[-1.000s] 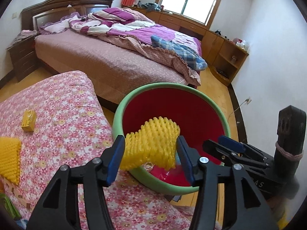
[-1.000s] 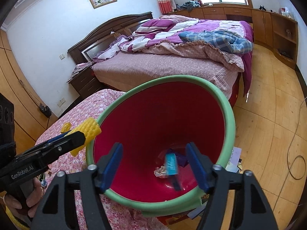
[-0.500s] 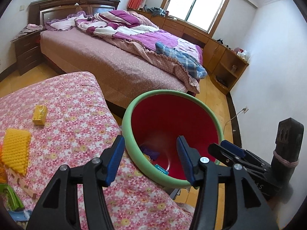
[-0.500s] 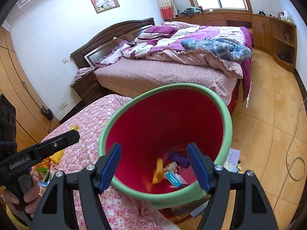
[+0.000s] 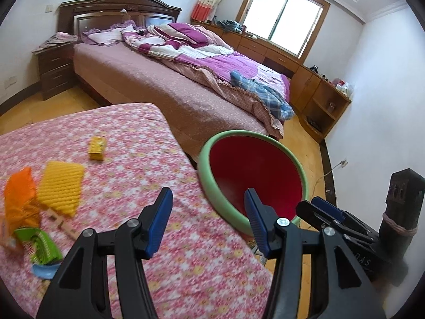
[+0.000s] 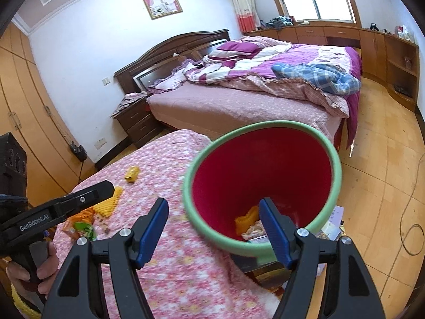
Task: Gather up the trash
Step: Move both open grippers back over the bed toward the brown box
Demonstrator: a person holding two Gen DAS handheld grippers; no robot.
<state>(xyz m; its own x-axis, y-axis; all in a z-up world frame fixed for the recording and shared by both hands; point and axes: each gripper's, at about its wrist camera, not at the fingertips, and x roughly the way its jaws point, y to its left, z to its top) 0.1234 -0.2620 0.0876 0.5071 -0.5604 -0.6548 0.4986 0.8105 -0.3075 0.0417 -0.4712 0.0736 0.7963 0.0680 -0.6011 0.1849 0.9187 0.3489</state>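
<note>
Seemingly empty, both tools stood with jaws parted above the desk draped in pink floral cloth. The left tool faced a yellow ribbed foam net, a small yellow box, an orange wrapper and a green packet. Only the right tool's view reached the bottom of the green-rimmed red plastic bin, where a yellow foam piece lay among scraps.

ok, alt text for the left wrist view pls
Open, empty left gripper above a pink floral tablecloth, beside a red bin. Yellow foam net, small yellow box and wrappers lie left; a bed behind.
</note>
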